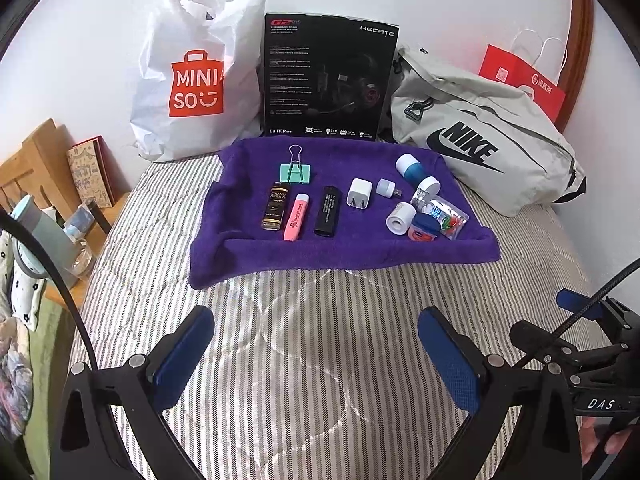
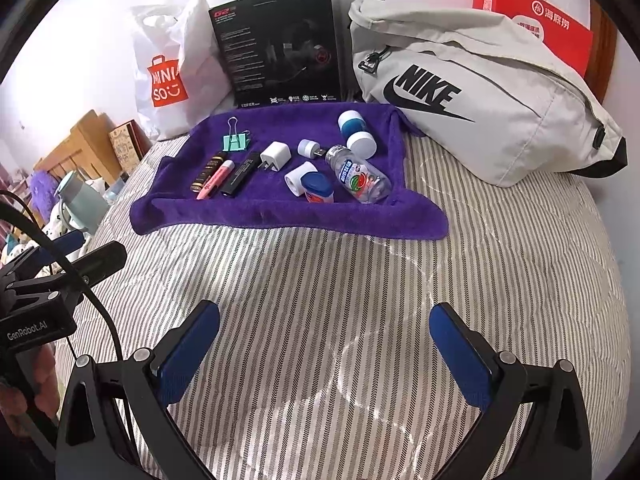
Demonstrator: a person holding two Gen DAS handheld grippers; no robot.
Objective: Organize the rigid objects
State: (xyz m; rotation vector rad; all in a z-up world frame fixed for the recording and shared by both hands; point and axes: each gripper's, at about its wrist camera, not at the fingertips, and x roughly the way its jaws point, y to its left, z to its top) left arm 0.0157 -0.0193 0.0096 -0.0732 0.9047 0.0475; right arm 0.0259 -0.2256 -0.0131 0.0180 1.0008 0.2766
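My left gripper (image 1: 316, 346) hangs released over the striped bed quilt (image 1: 320, 360); ahead, the purple towel (image 1: 340, 252) carries a pink tube (image 1: 295, 216), white charger plug (image 1: 359, 195) and clear bottle (image 1: 444, 210); my right gripper (image 2: 324, 342) is likewise spread, empty.

"MINI SO" in white on the orange bag emblem of the white plastic bag (image 1: 192, 80). "HECATE", "G2" and "EDIFIER" on the black headset box (image 1: 328, 80). "NIKE" in black above a swoosh on the grey waist bag (image 1: 480, 140). Chinese characters and a QR code on the red paper bag (image 1: 520, 76), too small to spell out. "GRAND RESERVE" on the small dark bottle (image 1: 276, 210). "DAS" on the right gripper's body (image 1: 600, 404), seen from the left wrist. "GenRobot.AI" on the left gripper's body (image 2: 28, 330), seen from the right wrist. Fine print on the black stick (image 1: 328, 212), pink tube (image 1: 296, 216) and clear bottle (image 2: 360, 176) illegible.
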